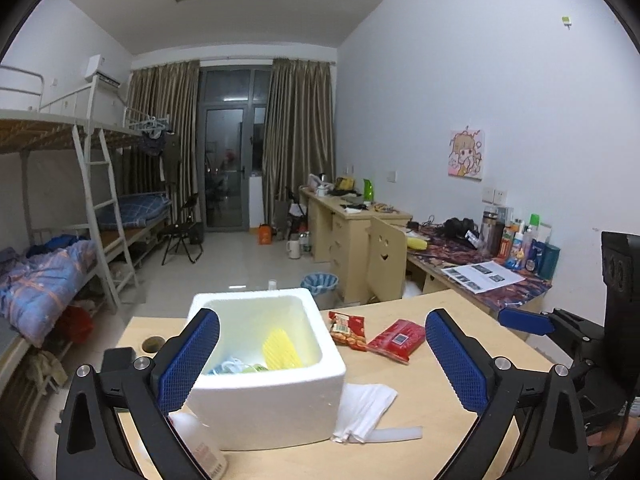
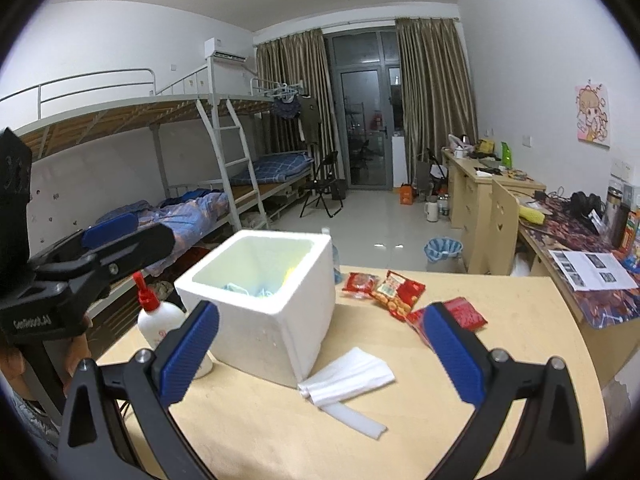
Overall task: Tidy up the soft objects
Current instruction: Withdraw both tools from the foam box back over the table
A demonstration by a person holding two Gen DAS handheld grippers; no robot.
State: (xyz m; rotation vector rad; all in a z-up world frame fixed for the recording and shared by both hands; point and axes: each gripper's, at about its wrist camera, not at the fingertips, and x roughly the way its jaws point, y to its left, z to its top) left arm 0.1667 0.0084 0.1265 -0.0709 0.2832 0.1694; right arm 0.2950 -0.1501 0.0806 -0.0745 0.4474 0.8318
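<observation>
Dormitory desk work looks partly done: foam box holds some items, while tissue pack and snack packets remain out, both tongs open and empty.

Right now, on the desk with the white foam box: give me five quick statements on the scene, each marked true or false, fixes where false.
1. The white foam box is empty. False: a yellow ridged item and a pale blue one lie inside.
2. The folded white cloth lies on the desk beside the box. True.
3. The left gripper holds a snack packet. False: its jaws stand open, holding nothing.
4. The red snack packets lie on the wooden desk, outside the box. True.
5. The right gripper is open and empty. True.
</observation>
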